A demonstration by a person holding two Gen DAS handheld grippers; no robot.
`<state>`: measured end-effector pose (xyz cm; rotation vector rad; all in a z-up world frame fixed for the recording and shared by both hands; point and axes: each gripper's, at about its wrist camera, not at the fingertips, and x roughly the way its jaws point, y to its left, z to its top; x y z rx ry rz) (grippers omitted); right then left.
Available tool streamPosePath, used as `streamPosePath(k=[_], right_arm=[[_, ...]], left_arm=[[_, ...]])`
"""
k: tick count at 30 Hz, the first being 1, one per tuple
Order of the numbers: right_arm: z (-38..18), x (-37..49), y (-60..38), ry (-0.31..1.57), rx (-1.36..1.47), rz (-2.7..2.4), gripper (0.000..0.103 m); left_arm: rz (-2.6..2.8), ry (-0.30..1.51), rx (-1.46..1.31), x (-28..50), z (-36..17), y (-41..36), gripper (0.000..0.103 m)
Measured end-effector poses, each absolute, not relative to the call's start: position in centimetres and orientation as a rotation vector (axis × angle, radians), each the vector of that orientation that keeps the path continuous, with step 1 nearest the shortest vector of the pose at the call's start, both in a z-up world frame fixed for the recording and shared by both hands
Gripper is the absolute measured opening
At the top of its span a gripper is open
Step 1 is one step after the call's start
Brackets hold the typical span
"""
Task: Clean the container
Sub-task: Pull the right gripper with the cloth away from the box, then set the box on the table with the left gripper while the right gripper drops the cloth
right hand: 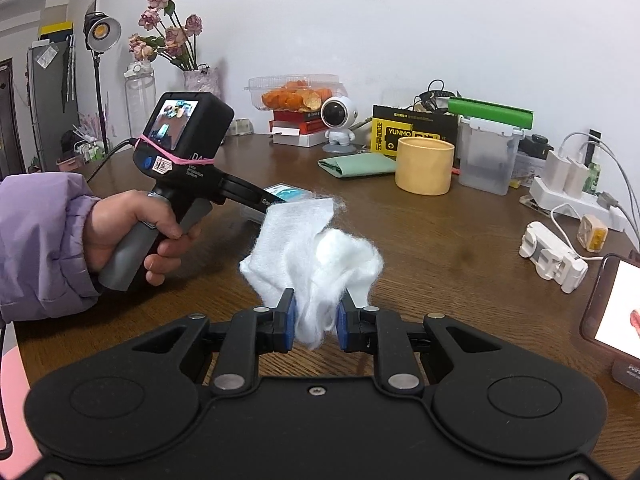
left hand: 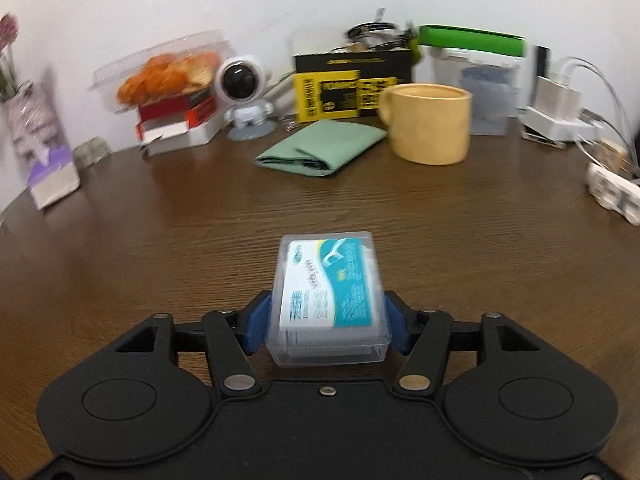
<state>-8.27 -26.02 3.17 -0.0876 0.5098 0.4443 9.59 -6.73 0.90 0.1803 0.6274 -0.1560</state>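
Wiping cloth and clear box, each seen between a pair of blue-padded tongs above a brown wooden table (left hand: 160, 208).

A crumpled white fibrous wipe (right hand: 316, 256) is pinched by the closed right gripper (right hand: 316, 326). A small clear plastic lidded container (left hand: 328, 300) with a teal-and-white label, its contents not made out, is bracketed by the left gripper (left hand: 328, 320); whether the pads press on it cannot be told. Farther back, a yellow ceramic mug (left hand: 428, 124) is set just beside a folded green cloth (left hand: 320, 148). Against the wall, orange pastries are held in a clear plastic clamshell (left hand: 164, 68).
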Motion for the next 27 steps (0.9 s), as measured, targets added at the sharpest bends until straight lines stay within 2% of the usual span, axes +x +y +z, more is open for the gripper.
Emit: streamPosePath(k=[1,4,8,10,16,21,22,23,25,27], right_arm=[[3.2,-8.4,-25.9,0.508,-0.089,0.445,0.021],[3.6,-8.4,-25.9,0.499,-0.101,0.44,0.021],[5.0,-6.5,-26.3,0.489,-0.105,0.415,0.021],[5.8,-4.2,-26.4,0.481,-0.088,0.402,0.021],[3.7,6.0,-25.9,0.595,-0.003,0.311,0.021],[0.9,10.2,-25.1,0.706,0.029,0.237,0.025],[0.6,10.2,-24.9,0.698,0.026,0.229,0.034],[0.5,10.1,-24.8,0.691,0.019,0.226,0.054],[0.2,9.9,-24.6,0.678,0.006,0.22,0.063],[0.7,9.0,-24.7,0.657,0.002,0.21,0.064]], left_arm=[[-0.175,0.599,0.194,8.8,1.3,-6.7,0.078],[-0.159,0.535,0.201,5.7,3.1,-5.8,0.087],[-0.127,0.573,0.042,2.1,5.3,-2.8,0.093],[-0.13,0.596,-0.034,1.1,5.8,-1.8,0.1],[-0.067,0.628,-0.02,0.7,5.6,-1.5,0.101],[-0.052,0.663,-0.033,1.2,4.7,-1.5,0.101],[-0.053,0.667,-0.03,1.3,4.6,-1.6,0.101],[-0.055,0.669,-0.024,1.3,4.4,-1.6,0.101],[-0.053,0.677,-0.01,1.5,4.1,-1.9,0.101],[-0.046,0.684,0.0,1.5,3.9,-2.1,0.101]])
